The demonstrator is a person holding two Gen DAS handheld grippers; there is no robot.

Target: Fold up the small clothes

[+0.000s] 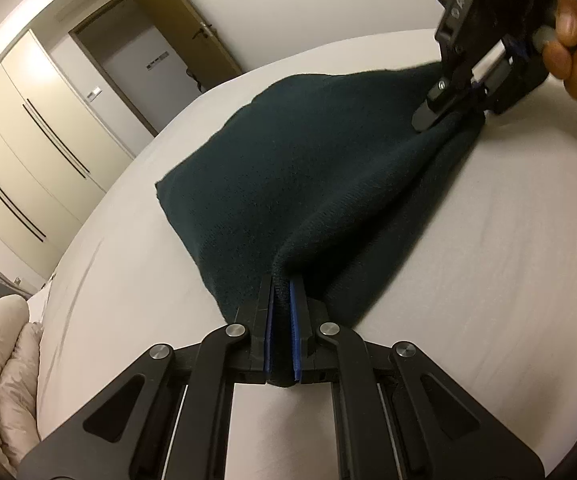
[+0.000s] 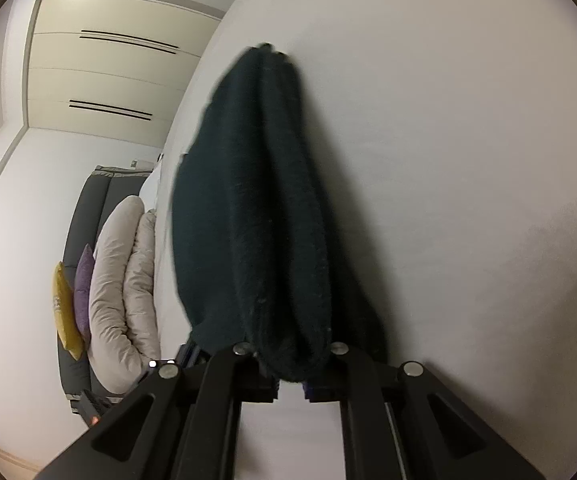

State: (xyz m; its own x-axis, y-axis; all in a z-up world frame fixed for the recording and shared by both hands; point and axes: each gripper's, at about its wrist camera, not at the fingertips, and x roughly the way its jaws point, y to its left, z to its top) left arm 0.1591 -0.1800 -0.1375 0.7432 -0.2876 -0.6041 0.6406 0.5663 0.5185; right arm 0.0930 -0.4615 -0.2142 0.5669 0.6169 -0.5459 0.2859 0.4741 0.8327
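Right gripper (image 1: 454, 106) body: pale raised letters are seen on the black housing in the left wrist view; they read roughly "DAS", though the reading is uncertain.
Wall plates beside the door (image 1: 156, 62): small marks are visible, too small to be read.
Right wrist view: no legible text is found.

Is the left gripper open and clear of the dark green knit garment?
No, the left gripper is shut on an edge of the dark green knit garment, pinched between its blue pads.

Cream wardrobe (image 1: 28, 140), white bed (image 1: 448, 280)
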